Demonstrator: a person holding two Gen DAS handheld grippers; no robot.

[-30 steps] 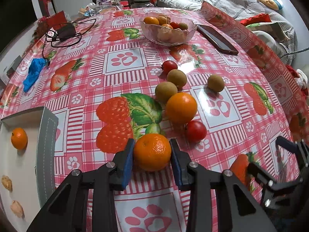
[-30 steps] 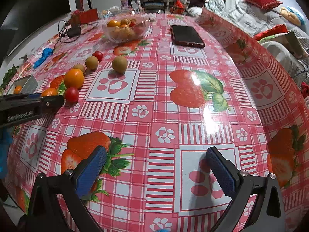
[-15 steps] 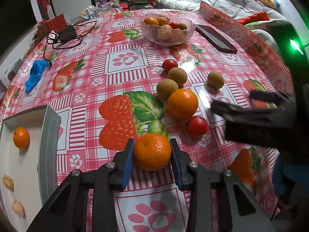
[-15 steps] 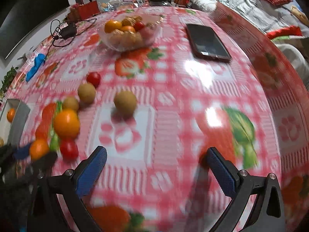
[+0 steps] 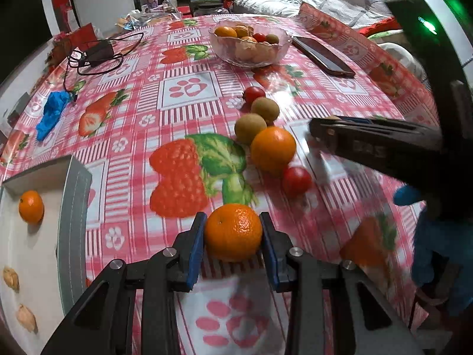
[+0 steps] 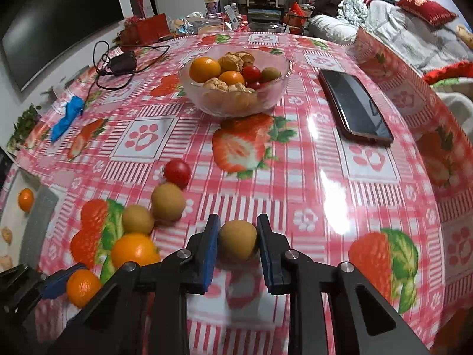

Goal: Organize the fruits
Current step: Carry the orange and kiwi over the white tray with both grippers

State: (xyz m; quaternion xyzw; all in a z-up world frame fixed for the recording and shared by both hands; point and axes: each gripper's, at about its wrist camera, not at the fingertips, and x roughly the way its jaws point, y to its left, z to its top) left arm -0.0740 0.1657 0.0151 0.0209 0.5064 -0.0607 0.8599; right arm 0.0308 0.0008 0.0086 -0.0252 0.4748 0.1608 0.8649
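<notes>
My left gripper point(image 5: 233, 236) is shut on an orange mandarin point(image 5: 233, 236) just above the tablecloth. My right gripper point(image 6: 237, 241) has its blue pads closed against a brown kiwi point(image 6: 237, 240) on the table. Beyond lie a larger orange point(image 5: 273, 151), two more kiwis point(image 5: 249, 124) and two cherry tomatoes point(image 5: 296, 181). A white tray point(image 5: 74, 204) at the left holds a small mandarin point(image 5: 31, 210) and walnuts point(image 5: 11, 278). The right gripper also shows from the side in the left wrist view point(image 5: 369, 142).
A glass bowl point(image 6: 236, 100) of mixed fruit and walnuts stands at the far centre. A dark phone point(image 6: 353, 109) lies right of it. A black charger and cable point(image 5: 97, 53) and a blue cloth point(image 5: 51, 114) lie at the left. The round table's edge curves close on the right.
The right gripper swung left across the table to the fruit cluster and closed around the lone kiwi. The left gripper kept its hold on the mandarin, hardly moving.
</notes>
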